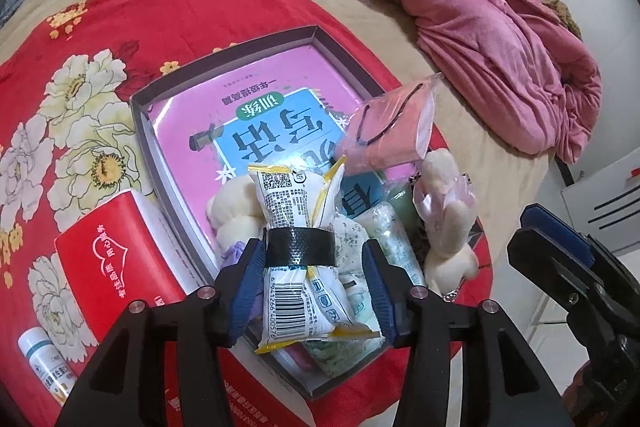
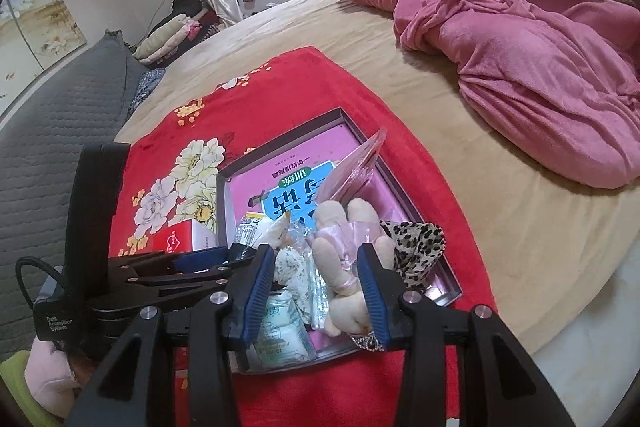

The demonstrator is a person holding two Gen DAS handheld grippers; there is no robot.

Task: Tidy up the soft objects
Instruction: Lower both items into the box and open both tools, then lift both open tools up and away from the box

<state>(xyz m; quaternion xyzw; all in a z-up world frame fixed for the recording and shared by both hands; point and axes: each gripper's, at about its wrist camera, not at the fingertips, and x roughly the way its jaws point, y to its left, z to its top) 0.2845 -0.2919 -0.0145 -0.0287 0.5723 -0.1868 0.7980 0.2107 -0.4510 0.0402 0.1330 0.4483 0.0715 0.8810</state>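
A grey open box (image 1: 140,115) lies on a red floral blanket (image 1: 120,27) and holds a pink book (image 1: 248,115) and several soft things. My left gripper (image 1: 314,267) is open; a white pouch bound with black tape (image 1: 298,227) lies between its fingers, one finger touching it. A pink packet (image 1: 388,127), a cream plush bear (image 1: 444,219) and tissue packs (image 1: 394,239) lie in the box. My right gripper (image 2: 316,283) is open above the box (image 2: 440,267), its fingers on either side of the plush bear (image 2: 344,267). The left gripper (image 2: 200,261) shows in the right view.
A red tissue box (image 1: 108,251) and a white bottle (image 1: 44,359) lie left of the box. A crumpled pink quilt (image 1: 480,27) lies at the far side of the tan bed (image 2: 480,227). A leopard-print cloth (image 2: 416,247) lies at the box's right edge. A pink plush (image 2: 48,379) sits at bottom left.
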